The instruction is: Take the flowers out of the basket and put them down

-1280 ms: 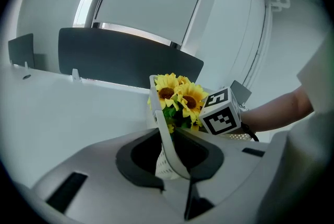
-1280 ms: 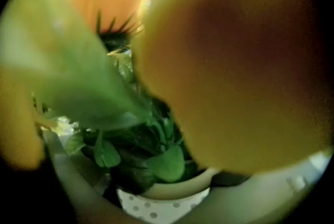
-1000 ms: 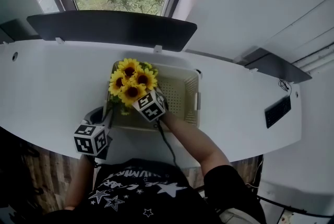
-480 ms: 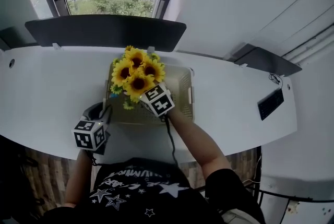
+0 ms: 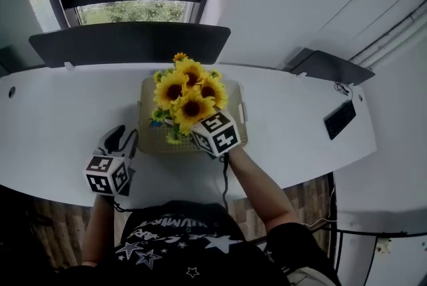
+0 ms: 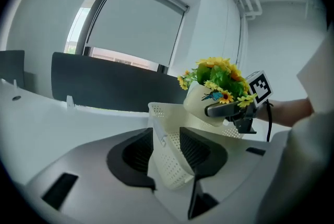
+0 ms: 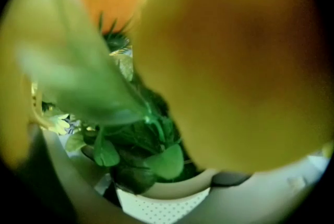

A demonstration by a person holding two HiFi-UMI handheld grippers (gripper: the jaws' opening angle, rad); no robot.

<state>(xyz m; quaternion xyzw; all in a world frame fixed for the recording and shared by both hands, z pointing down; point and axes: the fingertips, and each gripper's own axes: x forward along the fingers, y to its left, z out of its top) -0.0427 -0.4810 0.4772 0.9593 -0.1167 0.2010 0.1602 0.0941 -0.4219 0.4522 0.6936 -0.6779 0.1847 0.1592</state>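
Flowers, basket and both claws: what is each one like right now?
Basket: upright on the table.
Flowers: in their flower pot, lifted over the basket, not put down yet.
Left claw: open; its jaws have just been opening, with the basket's rim between them, not squeezed.
Right claw: shut on the flower pot.
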